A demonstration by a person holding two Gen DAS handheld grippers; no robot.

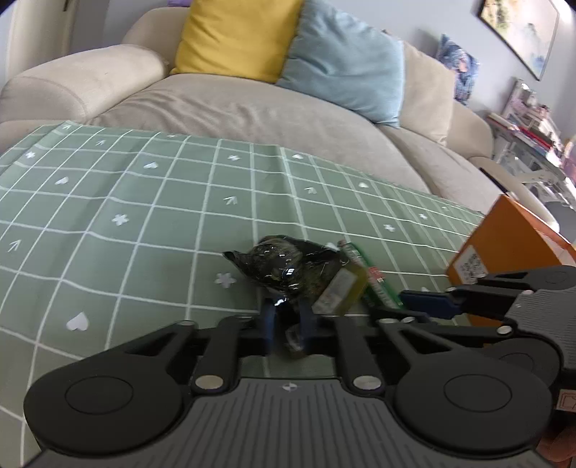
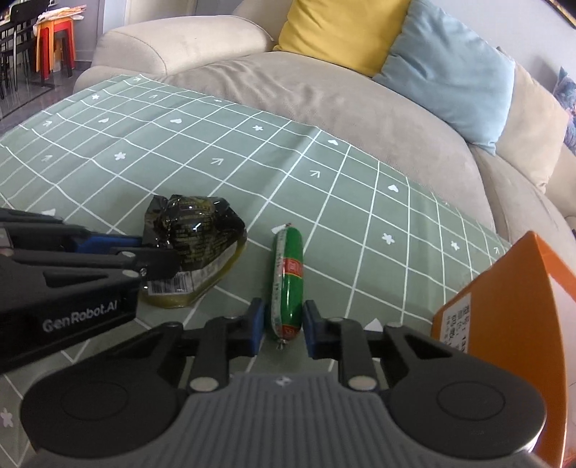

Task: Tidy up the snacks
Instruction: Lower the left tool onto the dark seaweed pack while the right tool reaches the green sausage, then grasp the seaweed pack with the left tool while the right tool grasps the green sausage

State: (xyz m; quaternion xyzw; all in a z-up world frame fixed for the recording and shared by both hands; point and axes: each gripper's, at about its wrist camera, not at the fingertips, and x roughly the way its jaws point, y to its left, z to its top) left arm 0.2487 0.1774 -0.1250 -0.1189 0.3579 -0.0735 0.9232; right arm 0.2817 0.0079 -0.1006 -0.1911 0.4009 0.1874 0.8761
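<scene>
sofa: we see a beige sofa point(image 2: 324, 93) behind the worktop, with a yellow cushion point(image 2: 342, 32) and a pale blue cushion point(image 2: 450, 72) leaning on its back.
worktop: a green checked cloth point(image 2: 180, 151) with white hearts, stars and arrows covers it; both snacks lie on it near our edge.
orange box: an orange box point(image 2: 504, 306) stands at the right edge of the worktop, just beside the right claw; we judge it the likely place for the snacks.
dark packet: a crinkled dark foil packet point(image 2: 194, 230) with a yellowish lower part lies left of the sausage, slightly apart from it.
green sausage: a green-wrapped sausage point(image 2: 288, 280) lies lengthwise, pointing away from us.
left claw: the left claw point(image 1: 286, 320) is clenched on the near end of the dark packet.
right claw: the right claw point(image 2: 280, 324) straddles the near end of the sausage; whether the pads press on it we cannot tell, though they sit very close.
risks: we judge the smooth round sausage may slip or swing out of an end grip; the slick foil may slide free; the two claws, working close, may knock each other.
writing: "genrobot.ai" reads on the left claw's body; a barcode label on the packet, a red label on the sausage and a white label on the box are too small to read.
</scene>
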